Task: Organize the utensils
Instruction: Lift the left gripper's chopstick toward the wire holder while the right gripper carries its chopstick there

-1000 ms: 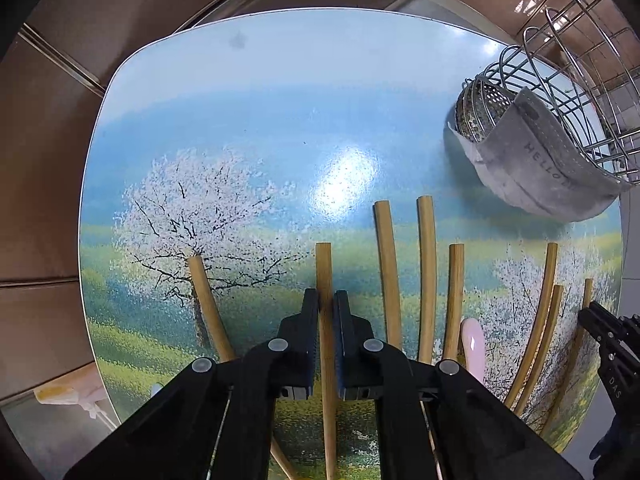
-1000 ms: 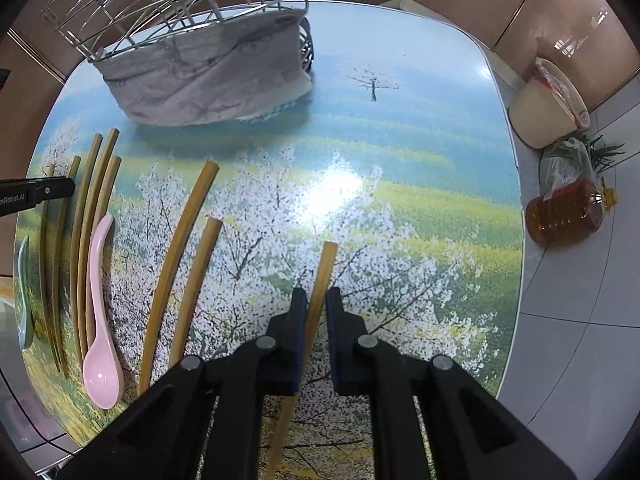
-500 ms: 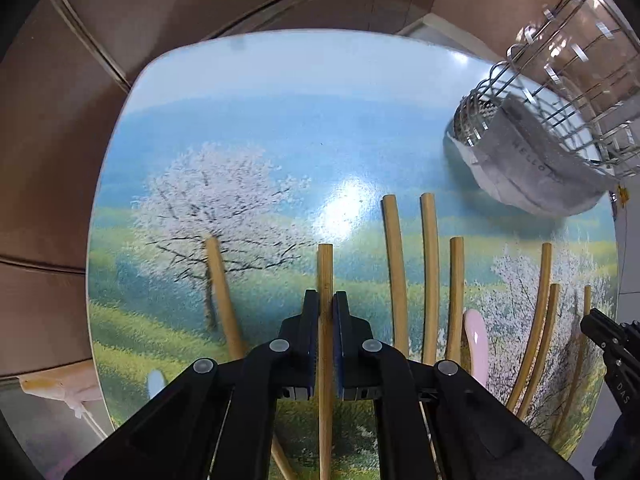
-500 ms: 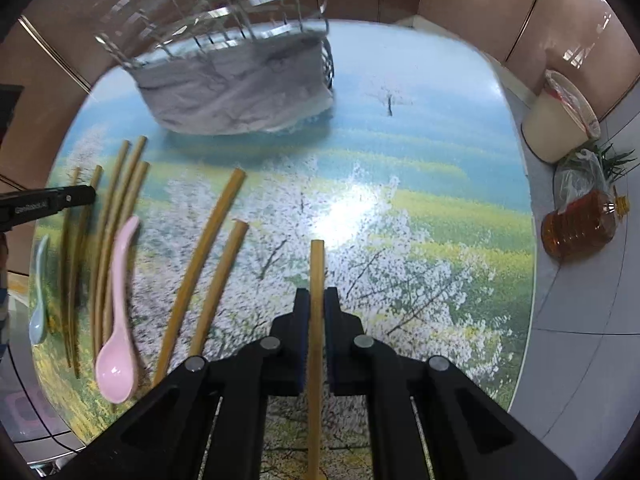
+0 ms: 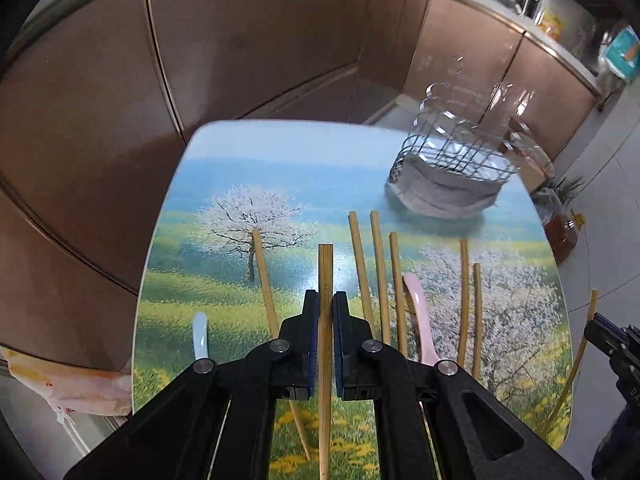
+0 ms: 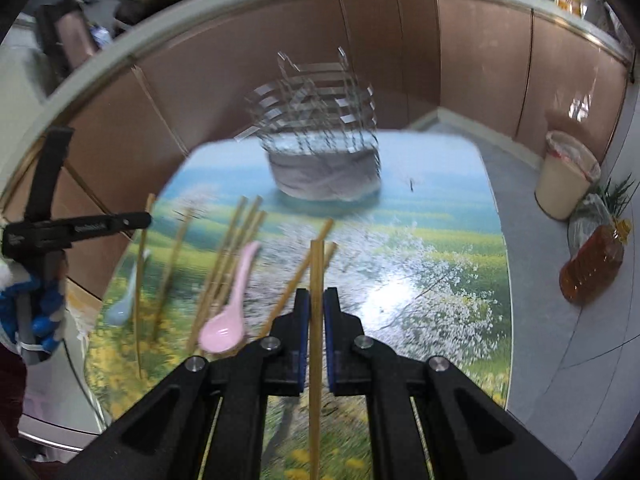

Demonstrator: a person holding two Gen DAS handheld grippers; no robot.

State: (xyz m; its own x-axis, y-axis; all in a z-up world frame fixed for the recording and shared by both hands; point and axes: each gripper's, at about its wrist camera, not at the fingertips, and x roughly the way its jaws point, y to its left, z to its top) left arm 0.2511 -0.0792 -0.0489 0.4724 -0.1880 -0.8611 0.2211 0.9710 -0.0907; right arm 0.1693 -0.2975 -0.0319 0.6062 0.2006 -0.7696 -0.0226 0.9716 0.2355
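Observation:
My left gripper [image 5: 326, 300] is shut on a bamboo chopstick [image 5: 325, 268] and holds it above the picture-printed table [image 5: 280, 184]. My right gripper [image 6: 316, 298] is shut on another bamboo chopstick [image 6: 316, 264], also lifted. Several more chopsticks [image 5: 380, 264] lie on the table, with a pink spoon [image 5: 418, 312] among them and a pale blue spoon [image 5: 200, 336] at the left edge. A wire utensil basket [image 5: 460, 152] with a grey cloth stands at the far right; in the right wrist view the basket [image 6: 316, 132] is straight ahead. The pink spoon [image 6: 230, 312] lies left of my right gripper.
Brown cabinet doors [image 5: 260, 40] run behind the table. On the floor to the right are a cream bin [image 6: 566, 176], an oil bottle [image 6: 592, 264] and a bag of greens [image 6: 608, 200]. The right gripper shows at the left view's edge [image 5: 612, 344].
Both grippers have lifted their chopsticks off the table and tilted up, so the cabinets and the basket now show ahead. The view is motion-blurred.

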